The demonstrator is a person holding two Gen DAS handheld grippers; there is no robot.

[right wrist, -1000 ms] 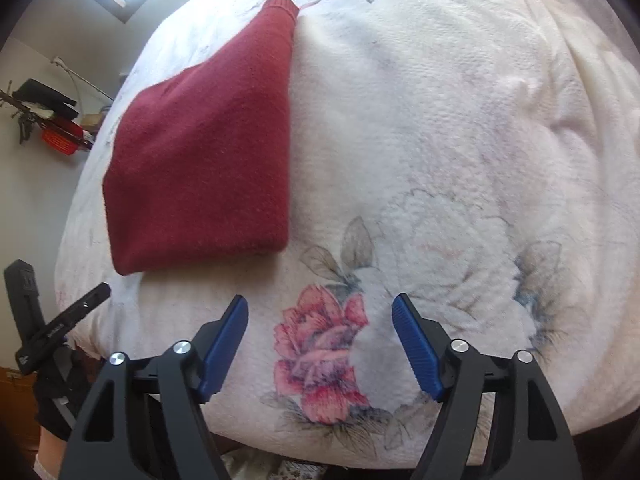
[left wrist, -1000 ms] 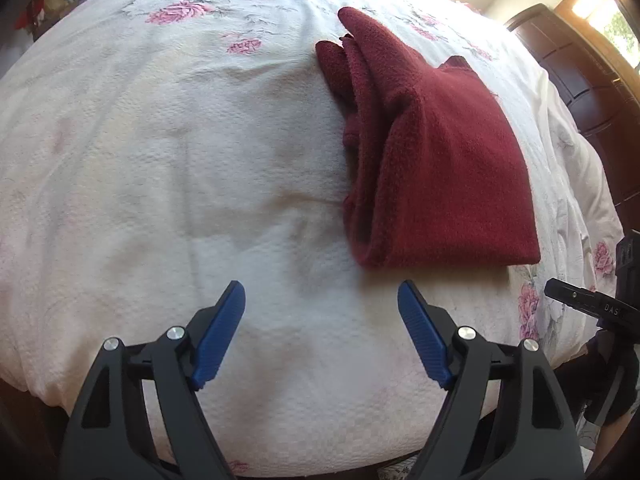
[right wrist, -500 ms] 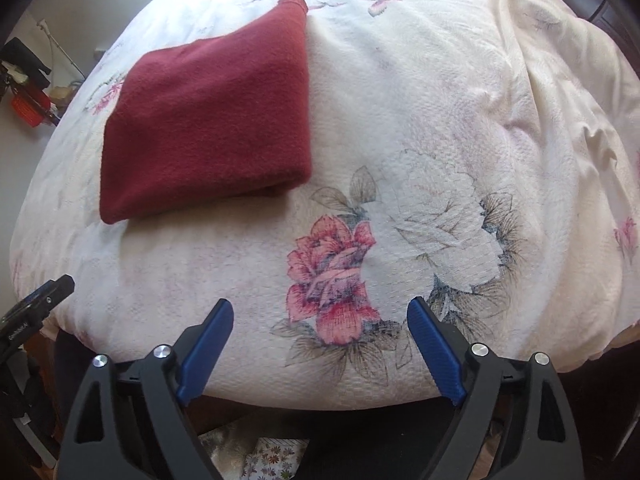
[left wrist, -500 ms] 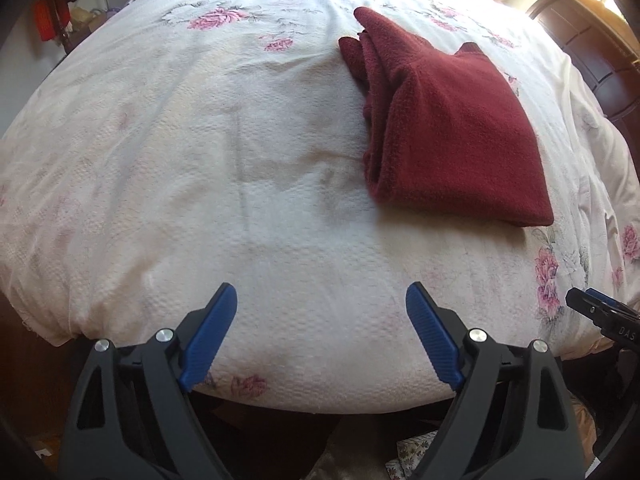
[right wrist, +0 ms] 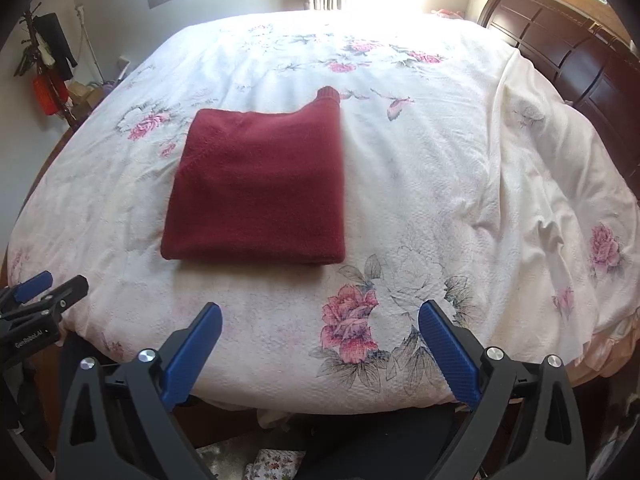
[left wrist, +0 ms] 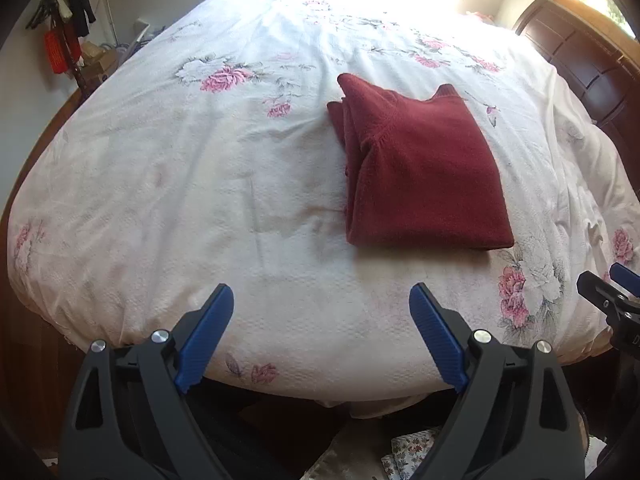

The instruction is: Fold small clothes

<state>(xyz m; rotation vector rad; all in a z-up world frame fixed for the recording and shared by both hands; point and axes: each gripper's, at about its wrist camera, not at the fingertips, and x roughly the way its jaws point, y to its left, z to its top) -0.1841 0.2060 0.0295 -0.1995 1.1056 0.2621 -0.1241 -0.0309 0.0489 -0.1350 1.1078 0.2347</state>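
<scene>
Both grippers hang past the near edge of the bed, touching nothing: the left gripper [left wrist: 321,334] has its blue pads spread wide, and the right gripper [right wrist: 320,354] is spread just as wide. At about one o'clock from the left gripper, eleven from the right, the red garment [right wrist: 260,188] lies in a neat rectangle on the floral bedspread [right wrist: 460,168], one ribbed cuff jutting from its far corner. Folding looks finished; the next move is probably fetching another piece, though none is clearly in view.
</scene>
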